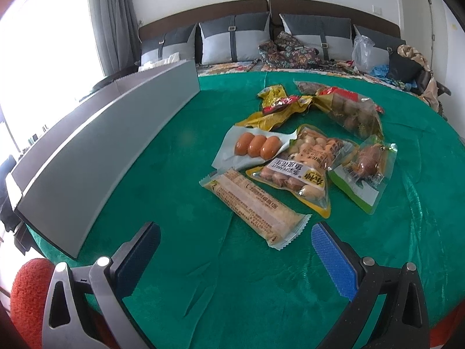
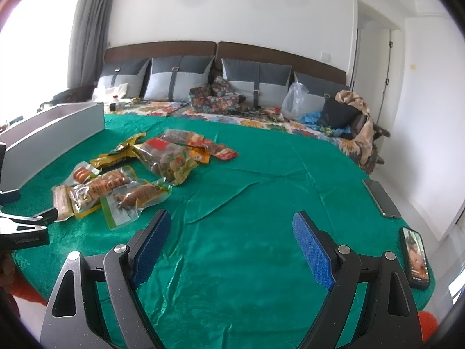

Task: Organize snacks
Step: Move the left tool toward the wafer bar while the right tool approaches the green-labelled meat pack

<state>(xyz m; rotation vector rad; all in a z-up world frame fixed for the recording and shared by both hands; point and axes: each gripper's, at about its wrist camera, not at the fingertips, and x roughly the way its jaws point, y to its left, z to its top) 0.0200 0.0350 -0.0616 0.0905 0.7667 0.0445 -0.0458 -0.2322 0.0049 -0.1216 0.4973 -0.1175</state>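
A green cloth [image 1: 180,151] covers the table before a bed [image 2: 261,116]. Snack packets [image 1: 302,157] lie heaped beside the grey box [image 1: 96,151], just ahead of the left gripper [image 1: 235,258], spread empty; right gripper [image 2: 231,247] likewise.

left claw [image 1: 235,250] jaws spread, empty, over green cloth [image 1: 180,174] | long wafer pack [image 1: 255,203] just ahead | peanut pouch [image 1: 305,171], egg pack [image 1: 255,145], drumstick pack [image 1: 366,168] overlapping mid-bed | grey box [image 1: 101,151] along left edge
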